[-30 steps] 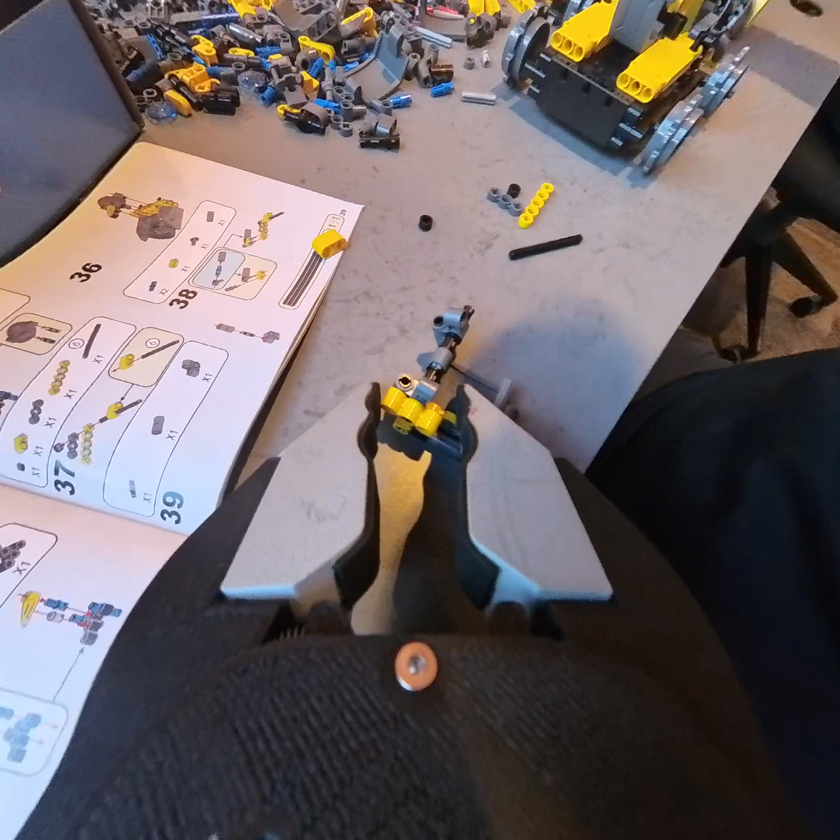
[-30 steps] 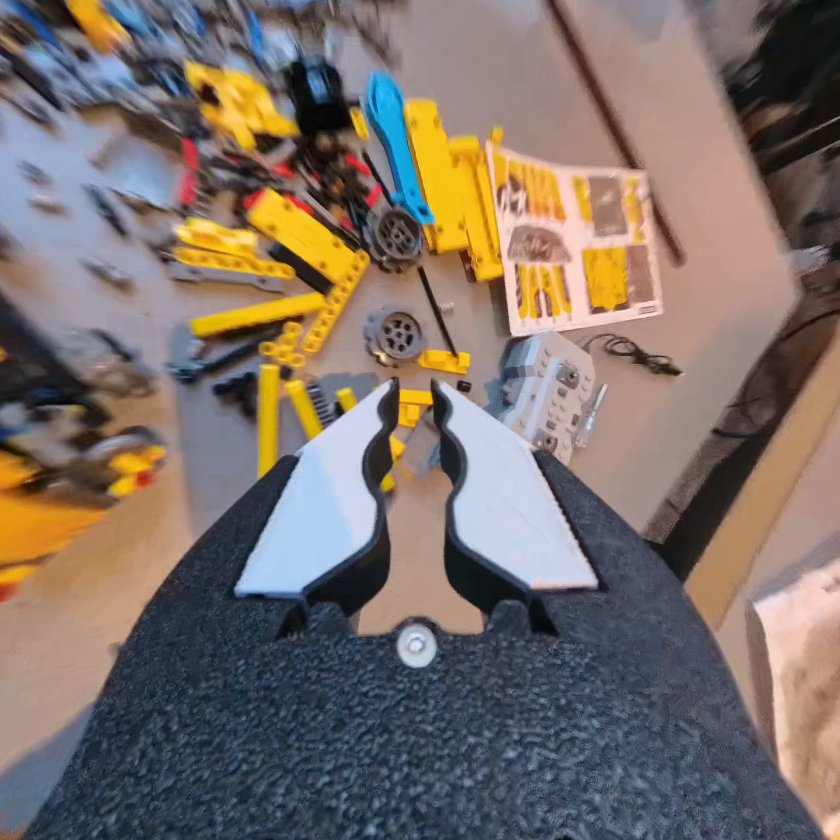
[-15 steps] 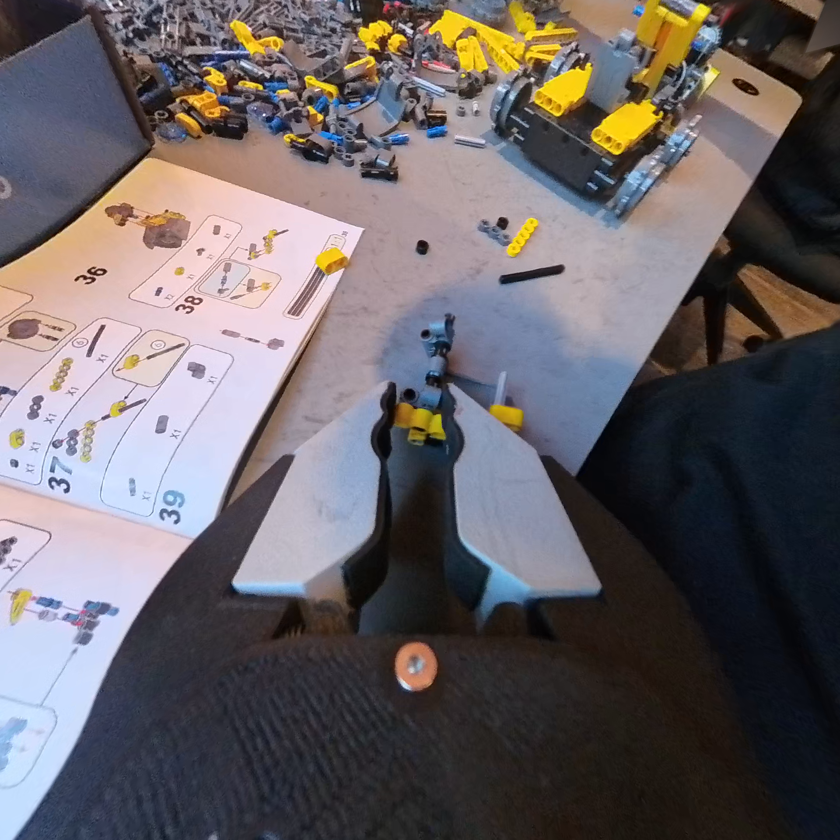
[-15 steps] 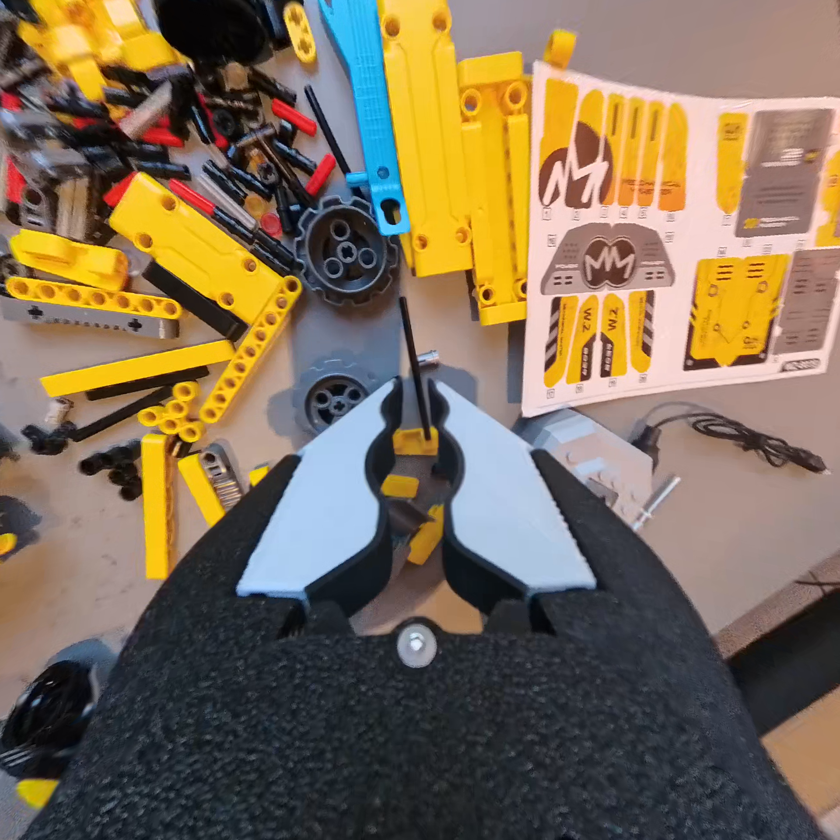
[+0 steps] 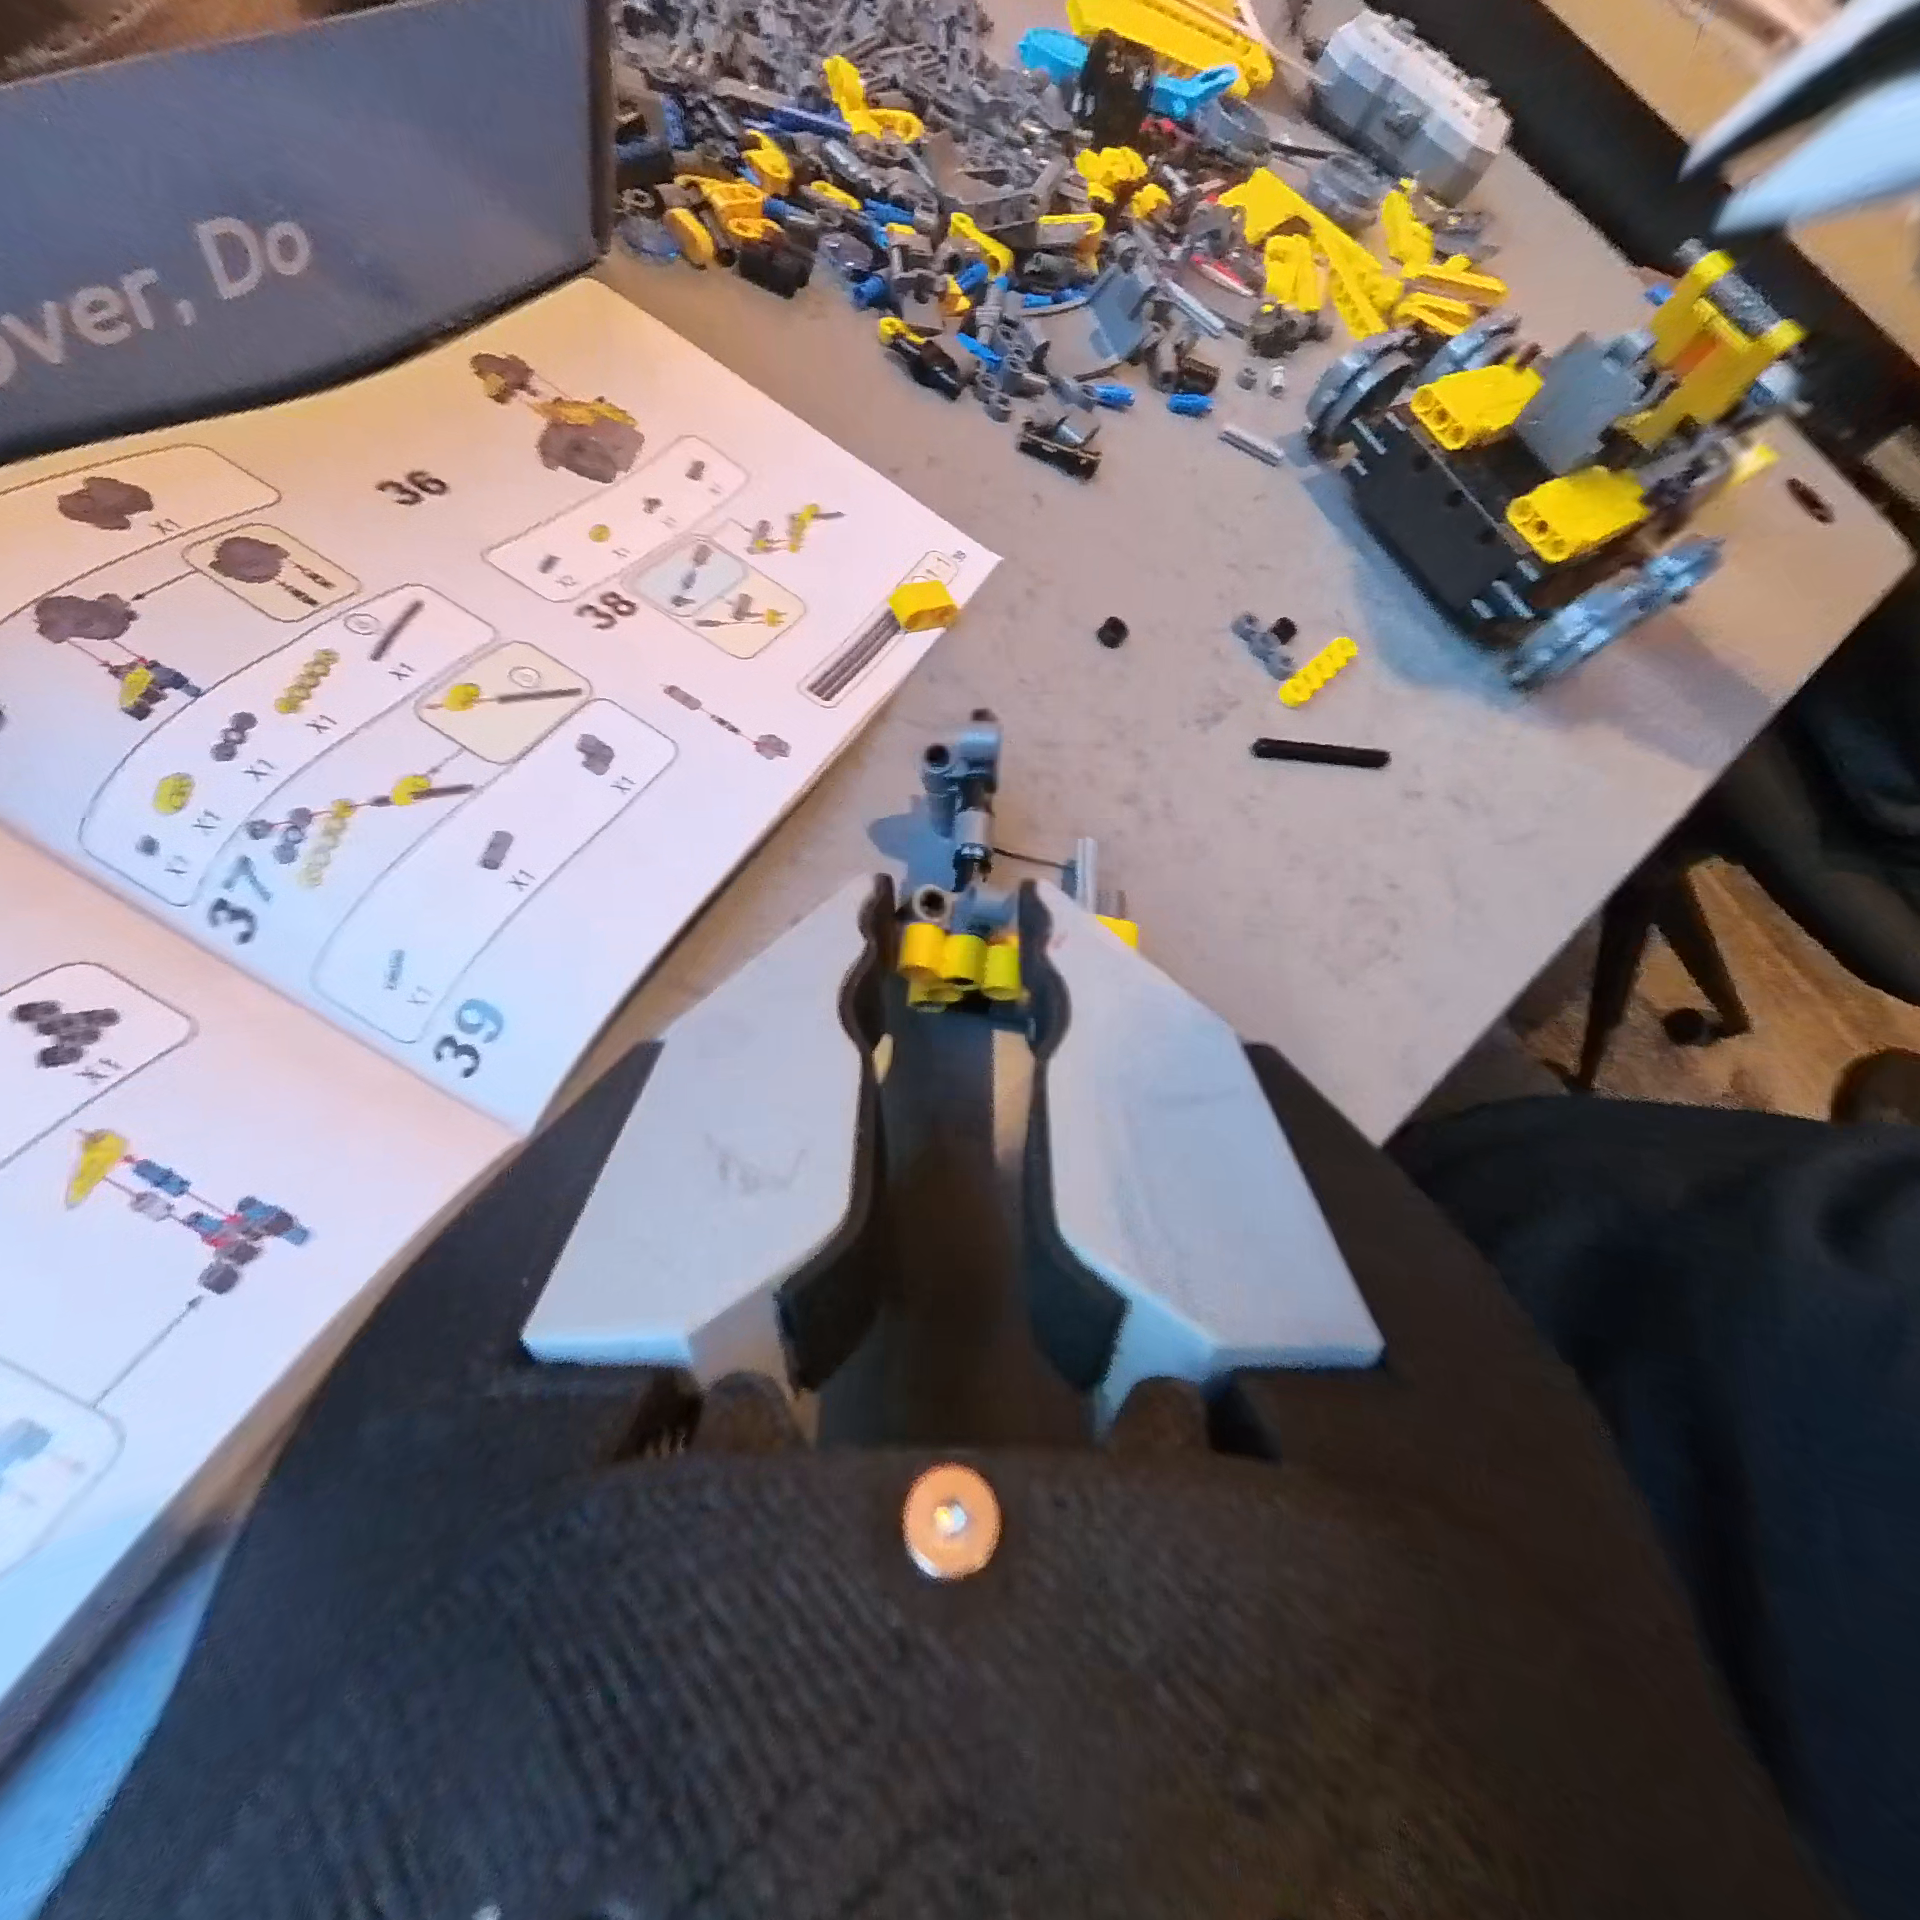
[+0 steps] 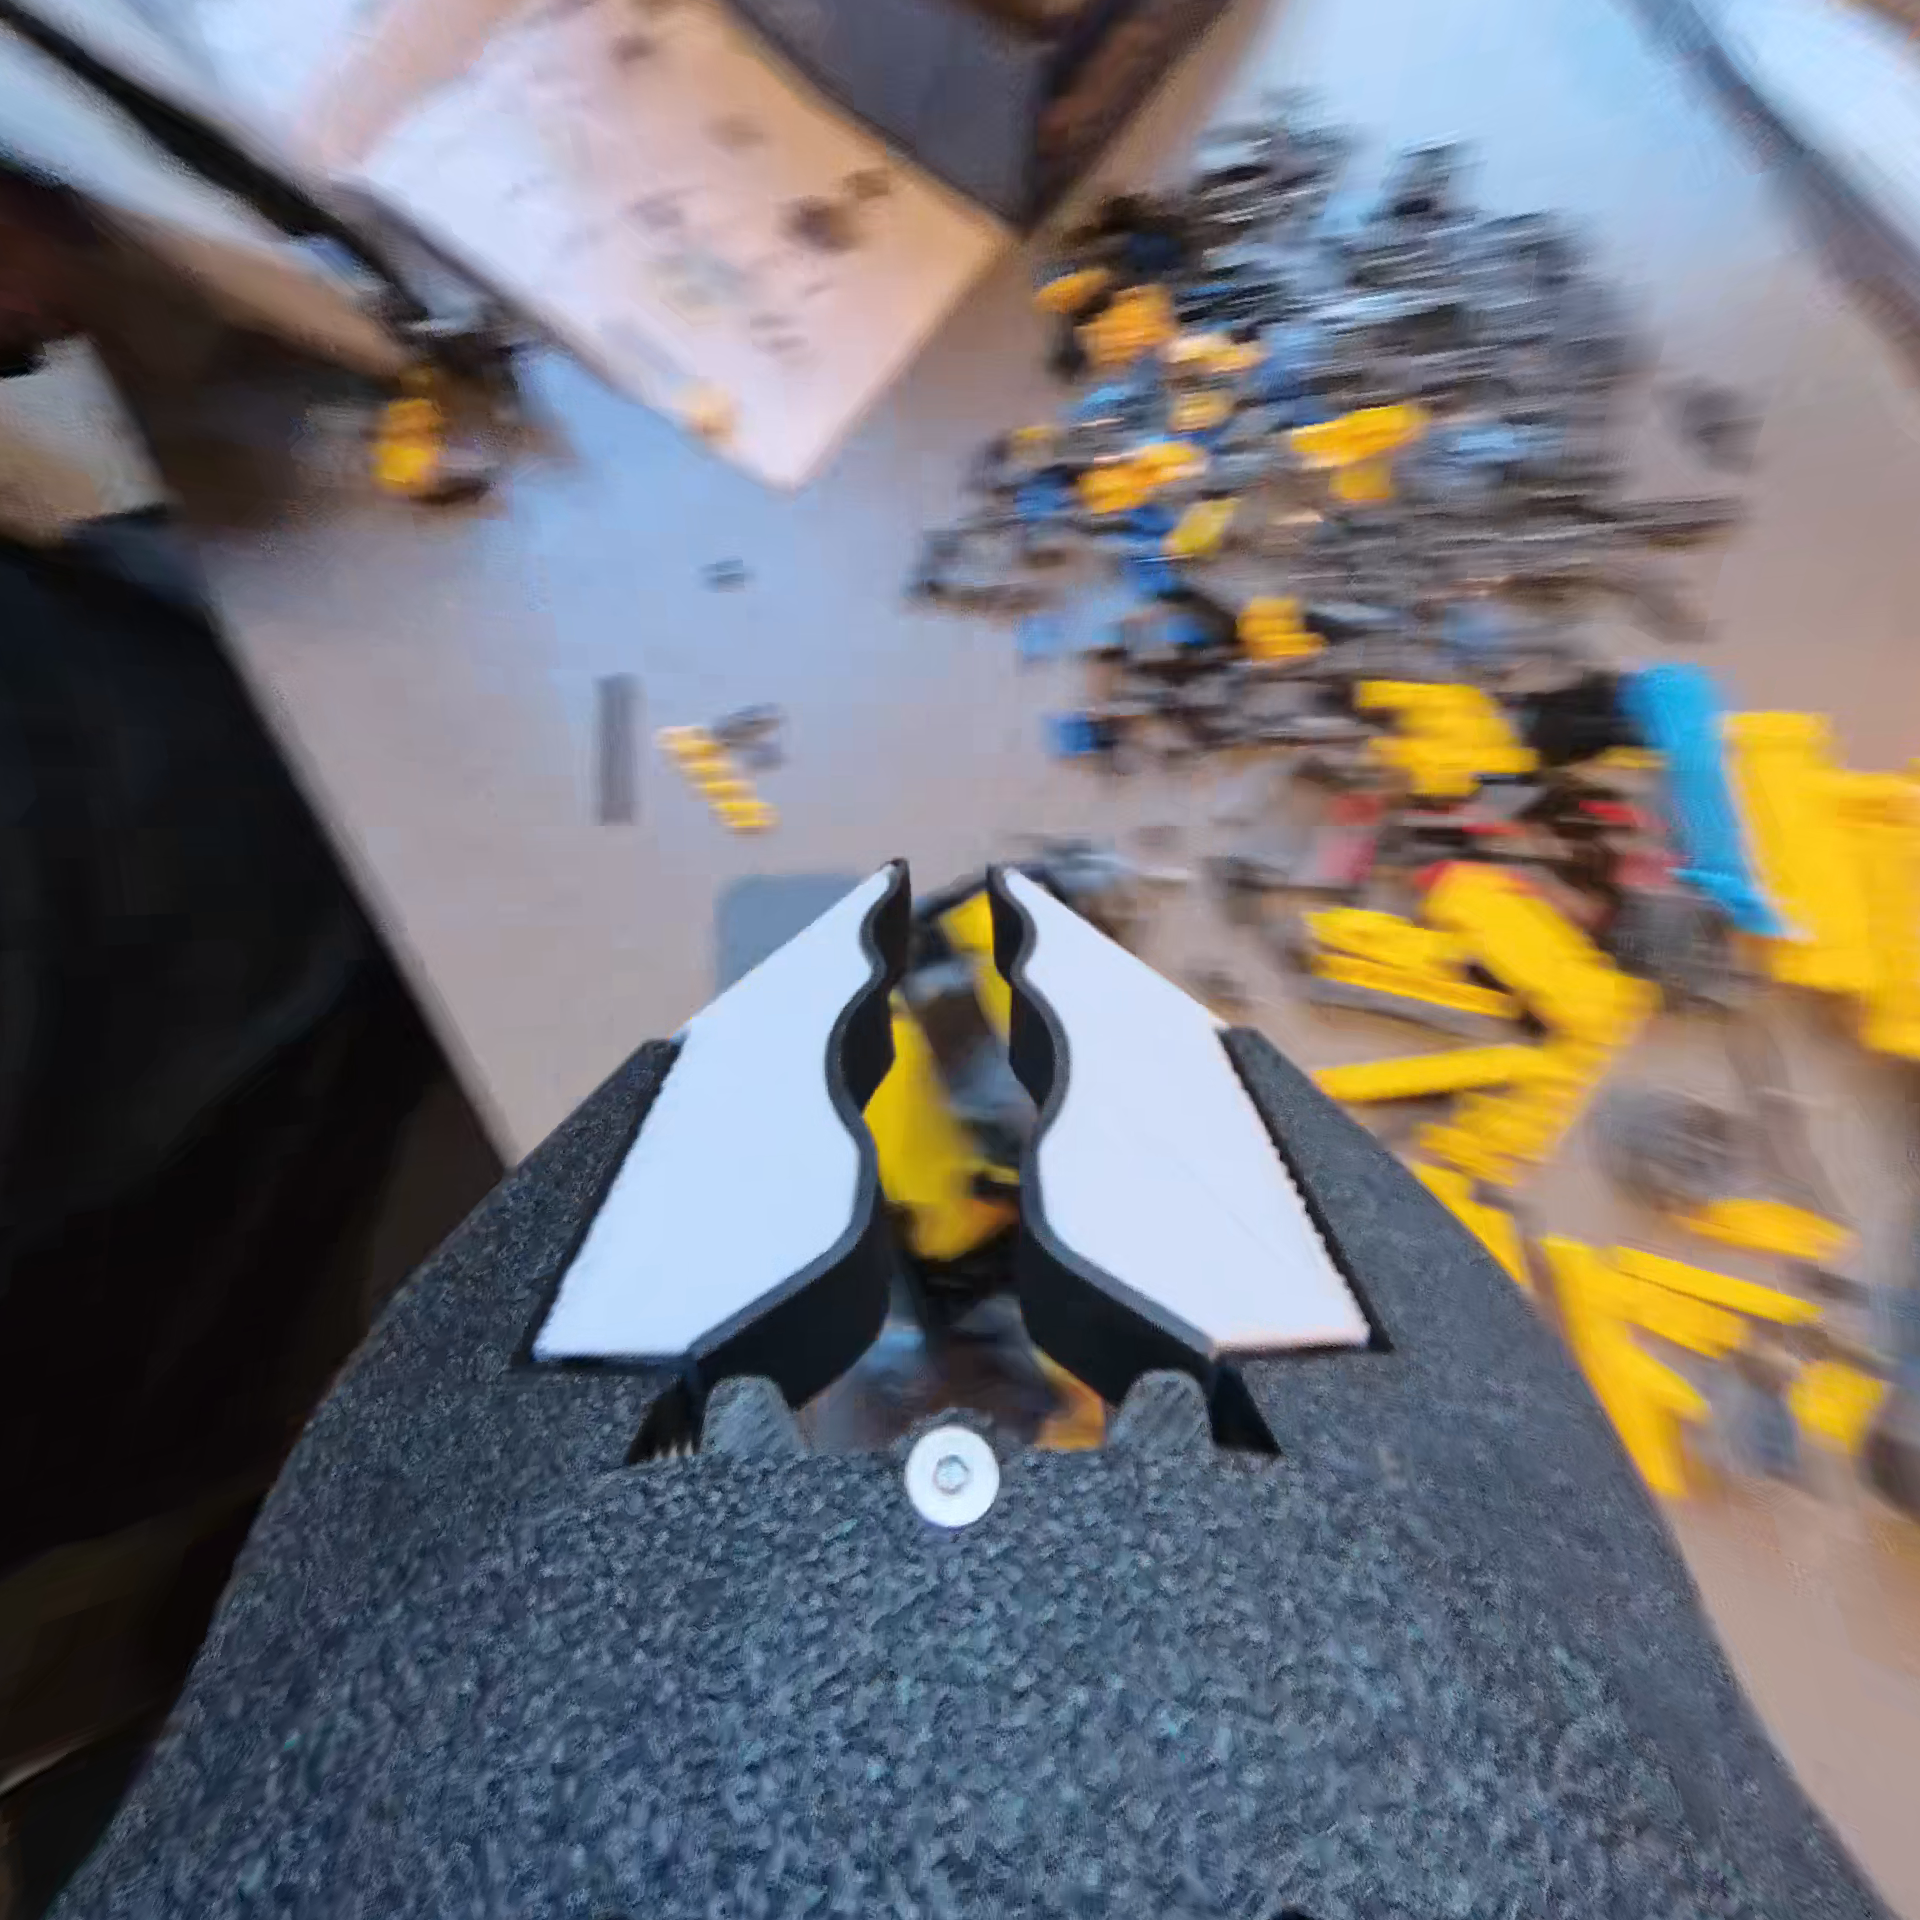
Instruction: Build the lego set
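Observation:
My left gripper (image 5: 951, 920) is shut on a small assembly (image 5: 961, 831): yellow bushes at the tips and a grey connector on a dark axle sticking forward. It is low over the grey table (image 5: 1299, 987), beside the open instruction booklet (image 5: 416, 727). A small yellow piece with a grey pin (image 5: 1101, 904) lies by its right finger. My right gripper (image 6: 945, 883) has its fingers a narrow gap apart with nothing seen between them. It is above the yellow and black vehicle (image 6: 925, 1143), in a blurred view. It also shows in the left wrist view (image 5: 1709, 192), above the vehicle (image 5: 1538, 488).
A pile of loose yellow, grey and blue pieces (image 5: 987, 208) covers the far table. A black axle (image 5: 1320, 753), a yellow beam (image 5: 1317, 671) and a yellow piece on the booklet (image 5: 923, 605) lie nearer. A dark box (image 5: 291, 208) stands far left. A person's dark clothing (image 5: 1662, 1351) is at the right edge. Some 25 cm of space lies between my two pairs of fingers.
My left gripper closed from open onto the yellow and grey assembly. My right gripper swung away from the long yellow pieces and sticker sheet to above the vehicle.

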Demonstrator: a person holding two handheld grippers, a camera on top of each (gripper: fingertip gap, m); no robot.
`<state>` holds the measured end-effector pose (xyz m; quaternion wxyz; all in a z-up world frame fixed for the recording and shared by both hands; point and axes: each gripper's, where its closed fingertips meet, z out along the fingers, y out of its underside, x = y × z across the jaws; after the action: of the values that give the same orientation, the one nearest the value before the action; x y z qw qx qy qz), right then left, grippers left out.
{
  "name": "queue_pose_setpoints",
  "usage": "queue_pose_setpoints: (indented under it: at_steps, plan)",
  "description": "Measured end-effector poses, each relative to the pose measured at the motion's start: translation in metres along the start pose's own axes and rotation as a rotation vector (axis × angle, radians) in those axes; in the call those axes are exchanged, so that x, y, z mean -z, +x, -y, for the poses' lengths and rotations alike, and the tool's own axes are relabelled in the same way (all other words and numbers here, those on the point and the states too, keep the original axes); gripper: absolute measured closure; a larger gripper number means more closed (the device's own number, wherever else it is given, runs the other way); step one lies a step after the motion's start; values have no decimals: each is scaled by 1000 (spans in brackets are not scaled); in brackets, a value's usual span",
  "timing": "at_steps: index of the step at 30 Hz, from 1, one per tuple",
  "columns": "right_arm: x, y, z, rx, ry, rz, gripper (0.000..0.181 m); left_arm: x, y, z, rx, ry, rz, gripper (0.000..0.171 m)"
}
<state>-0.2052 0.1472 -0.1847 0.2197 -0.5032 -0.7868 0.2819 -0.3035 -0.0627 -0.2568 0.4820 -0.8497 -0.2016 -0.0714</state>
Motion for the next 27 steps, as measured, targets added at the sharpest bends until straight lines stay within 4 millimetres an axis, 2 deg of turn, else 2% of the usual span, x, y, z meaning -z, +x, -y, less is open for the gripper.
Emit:
queue_pose_setpoints:
  at_steps: [2, 4, 5, 7, 9, 12, 15, 17, 20, 23, 27]
  plan:
    - [-20, -65, -8, 16, -25, 123, 167, 3, 12, -2, 7, 18, -33, 145]
    - [-38, -115, -8, 28, -2, 202, 166, 4, 22, -7, 33, 25, -66, 145]
    - [-46, -133, -5, 29, 22, 224, 166, 6, 29, -10, 37, 22, -99, 144]
    - [-61, -157, 3, 35, 77, 237, 166, 9, 34, -13, 14, 22, -117, 139]
    - [-74, -159, 8, 45, 111, 185, 166, 14, 28, -11, -38, 30, -89, 139]
    - [-81, -167, 22, 7, 206, 194, 165, 25, 20, -4, -96, 44, -74, 136]
    - [-90, -173, 18, 15, 199, 200, 158, 31, 20, -4, -142, 22, -111, 133]
    - [-93, -173, 15, 40, 199, 179, 157, 34, 26, -8, -223, -1, -152, 124]
    - [-92, -177, 17, 20, 241, 212, 157, 35, 25, -12, -374, -30, -132, 123]
    - [-93, -169, 11, 41, 231, 178, 156, 30, 17, -12, -494, -43, -83, 126]
    - [-74, -167, 5, -37, 315, 235, 152, 21, 17, -25, -503, -103, -125, 125]
